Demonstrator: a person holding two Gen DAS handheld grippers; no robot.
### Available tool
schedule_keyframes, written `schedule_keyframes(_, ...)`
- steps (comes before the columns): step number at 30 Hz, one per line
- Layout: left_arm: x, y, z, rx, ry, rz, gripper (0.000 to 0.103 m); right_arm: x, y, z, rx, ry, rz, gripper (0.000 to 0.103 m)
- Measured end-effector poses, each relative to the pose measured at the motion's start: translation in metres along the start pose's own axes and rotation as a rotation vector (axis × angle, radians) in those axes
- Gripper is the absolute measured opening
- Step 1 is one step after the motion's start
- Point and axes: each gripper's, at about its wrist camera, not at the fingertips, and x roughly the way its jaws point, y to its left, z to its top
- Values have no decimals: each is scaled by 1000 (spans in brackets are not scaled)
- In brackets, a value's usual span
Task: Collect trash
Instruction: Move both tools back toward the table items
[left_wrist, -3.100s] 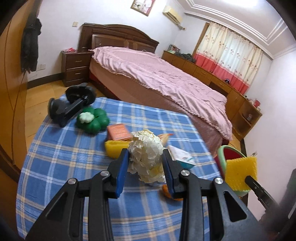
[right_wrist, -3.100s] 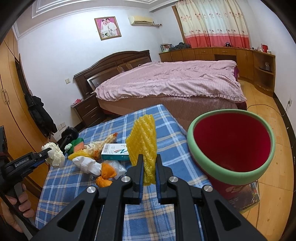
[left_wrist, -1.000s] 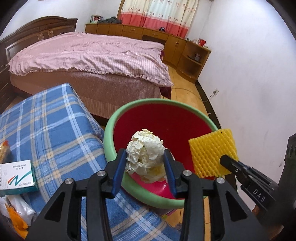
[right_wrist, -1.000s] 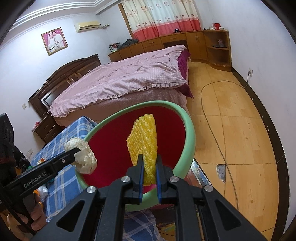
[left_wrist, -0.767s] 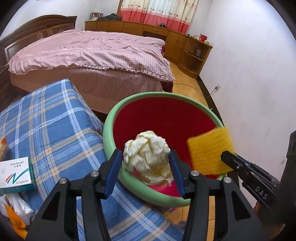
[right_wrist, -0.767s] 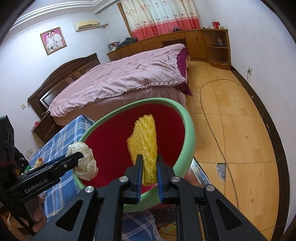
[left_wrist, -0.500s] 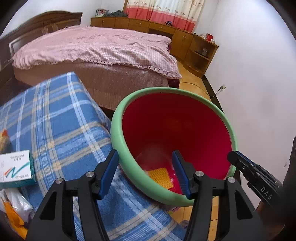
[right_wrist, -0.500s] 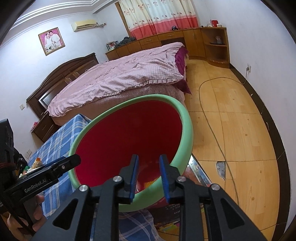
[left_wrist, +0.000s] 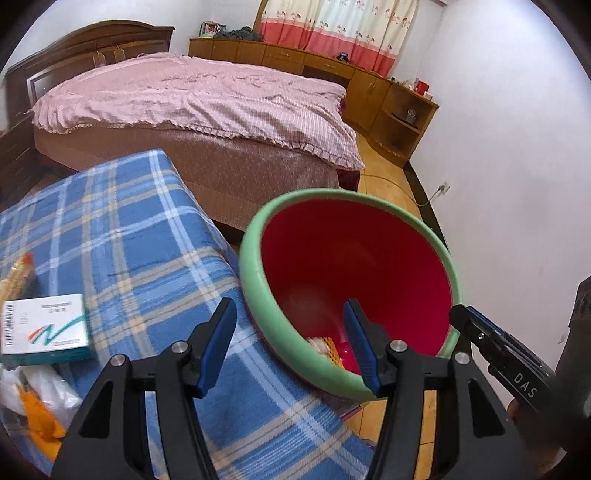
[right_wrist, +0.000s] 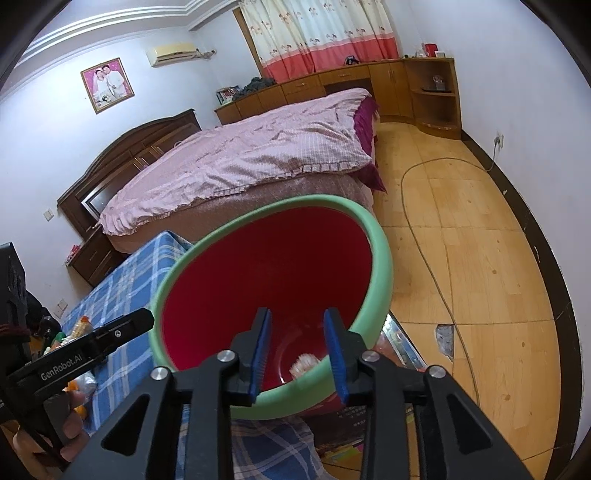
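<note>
Blue plaid cloth (left_wrist: 122, 236) covers the table beside a round red bin (left_wrist: 369, 258) with a green rim, its mouth tilted toward both grippers. Left gripper (left_wrist: 290, 341) stands spread and empty; right gripper (right_wrist: 297, 356), jaws just opening, holds nothing. Yellow mesh foam (left_wrist: 330, 349) and crumpled paper (right_wrist: 304, 363) lie at the bin's bottom. One medicine box (left_wrist: 46, 328) rests left of the bin; a pink bed (left_wrist: 192, 103) lies beyond.

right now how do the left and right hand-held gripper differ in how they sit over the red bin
The left hand-held gripper has its jaws spread wide; the right hand-held gripper holds its jaws narrower, having just been opening. The left straddles the bin's green rim, one finger over the checked cloth; the right has both fingers over the bin's mouth. Shared: both are empty, with blue pads, angled down toward the bin.
</note>
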Motion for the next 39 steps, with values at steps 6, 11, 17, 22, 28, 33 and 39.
schedule_keyframes(6,-32,15,1,-30,-41,35,60,-15,17,1,-13,-32,34,47)
schedule_keyframes(11,-61,33,-2,-64,-79,78,60,-27,32,-2,-18,-44,61,55)
schedule_keyframes(17,-94,62,-11,-118,-113,143,60,-37,55,-8,-29,-28,90,60)
schedule_keyframes(22,-113,89,-20,-163,-112,210,60,-43,76,-16,-50,-29,115,62)
schedule_keyframes(28,-132,127,-32,-227,-107,304,60,-41,102,-25,-63,-10,154,62)
schedule_keyframes(33,-141,159,-40,-280,-108,368,60,-38,121,-30,-93,10,175,62)
schedule_keyframes(39,-140,186,-49,-327,-86,392,60,-35,138,-37,-116,29,183,62)
